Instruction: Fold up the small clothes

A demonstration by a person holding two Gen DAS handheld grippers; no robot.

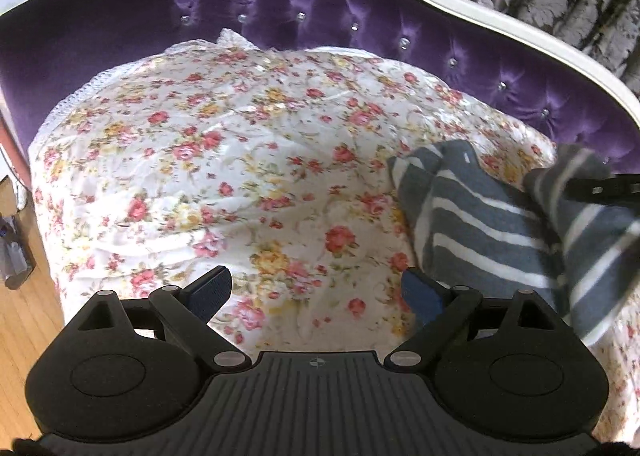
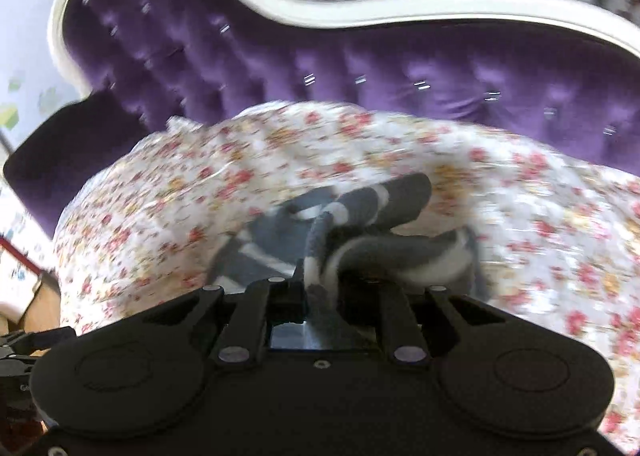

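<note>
The right gripper (image 2: 320,288) is pinching the striped cloth (image 2: 340,223) tight, lifting one bunched end off the floral cover (image 2: 160,195), probably to spread it. The left gripper (image 1: 316,292) is hovering wide apart and empty just beside the cloth (image 1: 480,215), seemingly ready to take a corner.

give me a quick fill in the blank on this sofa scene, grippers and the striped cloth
1. The left gripper is ____ and holds nothing.
2. The right gripper is shut on the grey garment with ____ stripes.
3. The garment lies on a ____-patterned cover.
4. The tufted sofa back is ____ in colour.

Missing words: open; white; floral; purple
</note>
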